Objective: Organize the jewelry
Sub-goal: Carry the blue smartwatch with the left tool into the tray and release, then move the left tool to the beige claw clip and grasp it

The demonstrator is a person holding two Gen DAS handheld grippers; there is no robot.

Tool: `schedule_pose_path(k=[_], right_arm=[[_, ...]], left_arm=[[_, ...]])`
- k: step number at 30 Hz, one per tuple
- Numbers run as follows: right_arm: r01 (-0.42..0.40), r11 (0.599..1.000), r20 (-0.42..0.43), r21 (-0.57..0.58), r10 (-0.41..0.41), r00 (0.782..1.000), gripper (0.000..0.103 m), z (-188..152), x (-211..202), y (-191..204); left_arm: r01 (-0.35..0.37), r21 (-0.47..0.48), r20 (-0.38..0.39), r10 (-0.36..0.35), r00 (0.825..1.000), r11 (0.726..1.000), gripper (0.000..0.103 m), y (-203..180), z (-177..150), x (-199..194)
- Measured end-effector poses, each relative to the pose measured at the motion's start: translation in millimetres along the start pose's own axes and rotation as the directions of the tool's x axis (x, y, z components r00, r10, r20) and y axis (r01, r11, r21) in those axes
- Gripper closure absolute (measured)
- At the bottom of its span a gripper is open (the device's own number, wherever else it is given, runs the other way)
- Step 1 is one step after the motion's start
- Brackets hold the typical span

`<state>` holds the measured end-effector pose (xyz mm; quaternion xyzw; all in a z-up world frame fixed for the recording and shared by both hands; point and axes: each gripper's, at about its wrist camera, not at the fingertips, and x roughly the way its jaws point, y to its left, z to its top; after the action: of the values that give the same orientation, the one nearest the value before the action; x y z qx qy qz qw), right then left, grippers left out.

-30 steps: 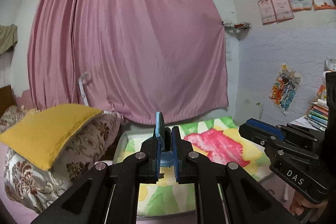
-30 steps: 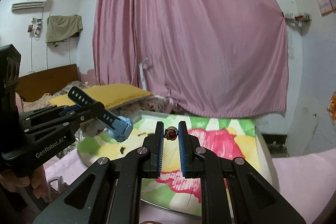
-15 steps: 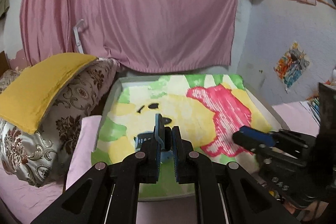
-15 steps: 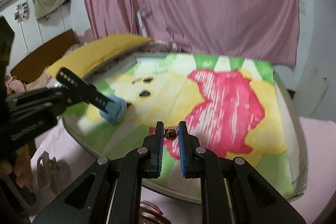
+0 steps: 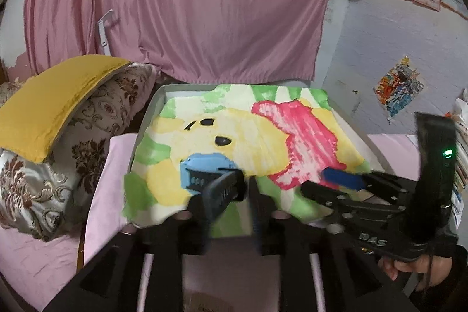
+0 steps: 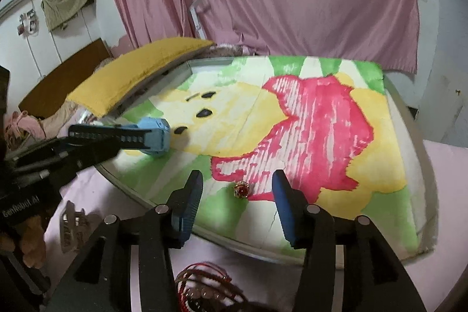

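- Ring (image 6: 241, 190) with a red stone lies on the painted cloth (image 6: 292, 113), between the spread fingers of the right gripper (image 6: 237, 189) and touching neither; the jaws have just been opening, so this reads as the set-down step.
- Left gripper (image 5: 234, 196), blurred in its own view, has also just been opening. The blue watch (image 5: 204, 171) lies between and just ahead of its jaws with its black strap towards them; the pads do not look pressed on it, so I judge it let go too.
- Next, each gripper would need to back away level and clear, so that neither fingertip drags its piece across the cloth.
- A tangle of red cord bracelets (image 6: 207, 291) waits on the pink sheet at the right gripper's base, likely the next thing to sort.
- The cloth covers a grey tray (image 6: 415, 119) resting on a bed.
- Farther off: a yellow cushion (image 5: 49, 98) on a patterned pillow, a pink curtain (image 5: 187, 5), and papers on the wall.
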<state>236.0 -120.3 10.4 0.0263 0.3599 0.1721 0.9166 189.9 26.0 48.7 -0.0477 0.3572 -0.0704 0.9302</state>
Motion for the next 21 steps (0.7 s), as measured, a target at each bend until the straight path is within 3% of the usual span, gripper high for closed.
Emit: schedule_pose_path(k=[2,5,7,14,17,21], right_arm=[[0.015,1.000,0.041,0.002,-0.015,0.999,0.056,-1,-12,-1],[0.033,0.999,0.134,0.022,-0.036,0.990,0.046,-5,-37,-2],[0.047,0.998,0.188,0.028,-0.052,0.981,0.041,-10,-51,-1],[0.070,0.997,0.339,0.042,-0.081,0.937,0.017,-31,-95,5],[0.078,0.996,0.369,0.040,-0.087,0.925,0.006,-39,-107,9],[0.083,0.996,0.391,0.020,-0.085,0.917,0.002,-53,-121,14]], left_arm=[[0.001,-0.016,0.018,-0.001,1.000,1.000,0.049,2,-3,-3],[0.017,-0.043,0.066,-0.014,0.998,0.999,0.046,6,-6,-15],[0.013,-0.054,0.100,-0.007,0.995,0.998,0.036,8,-9,-22],[-0.016,-0.079,0.250,0.036,0.968,0.997,0.008,11,-26,-58],[-0.028,-0.087,0.294,0.052,0.955,0.996,0.003,11,-35,-71],[-0.040,-0.106,0.309,0.071,0.948,0.994,0.001,14,-48,-82]])
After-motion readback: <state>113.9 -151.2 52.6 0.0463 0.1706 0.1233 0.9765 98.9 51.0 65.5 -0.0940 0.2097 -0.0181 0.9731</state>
